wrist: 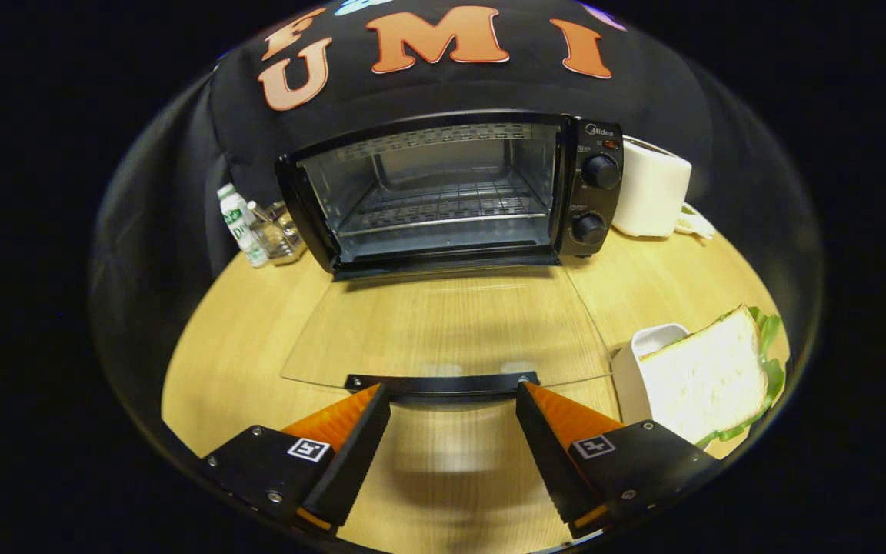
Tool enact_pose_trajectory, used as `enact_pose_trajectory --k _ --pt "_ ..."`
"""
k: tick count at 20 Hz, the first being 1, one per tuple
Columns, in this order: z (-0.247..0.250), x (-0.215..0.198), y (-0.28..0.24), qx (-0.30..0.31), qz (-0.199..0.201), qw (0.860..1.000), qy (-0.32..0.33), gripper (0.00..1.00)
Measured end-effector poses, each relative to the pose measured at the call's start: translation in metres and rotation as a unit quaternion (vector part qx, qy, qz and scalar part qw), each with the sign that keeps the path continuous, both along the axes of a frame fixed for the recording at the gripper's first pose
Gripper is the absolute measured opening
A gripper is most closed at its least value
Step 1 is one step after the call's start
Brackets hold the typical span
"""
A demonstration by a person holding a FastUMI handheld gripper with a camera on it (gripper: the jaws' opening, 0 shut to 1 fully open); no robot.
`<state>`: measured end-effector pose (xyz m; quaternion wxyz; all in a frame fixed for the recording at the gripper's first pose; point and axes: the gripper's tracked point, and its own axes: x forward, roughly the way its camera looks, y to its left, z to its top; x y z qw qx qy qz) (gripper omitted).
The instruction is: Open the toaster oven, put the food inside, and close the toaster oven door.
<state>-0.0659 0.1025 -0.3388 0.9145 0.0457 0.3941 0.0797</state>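
My hand-held gripper [452,394] is spread wide, its fingertips at the two ends of the door handle [441,382], perhaps touching it. The toaster oven [451,188] stands at the counter's [243,338] back edge, glass door [443,323] folded flat. The sandwich [708,377] sits right of my fingers.

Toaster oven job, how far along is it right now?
Done: the toaster oven is open, its glass door flat over the table. In hand: nothing; the gripper is open at the door handle. Left: put the sandwich inside, close the door.
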Motion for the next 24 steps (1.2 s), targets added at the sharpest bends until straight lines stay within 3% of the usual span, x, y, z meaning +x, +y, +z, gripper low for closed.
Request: enact_pose_trajectory --k 6,12,17,24 --pt "0.075 0.003 -0.055 0.04 0.039 0.998 0.016 0.98" --pt "0.107 0.003 -0.151 0.032 0.059 0.996 0.06 0.99" --pt "0.086 -0.007 -0.21 0.054 0.057 0.986 0.144 0.99" --pt "0.04 -0.013 -0.218 0.132 0.077 0.957 0.248 0.97"
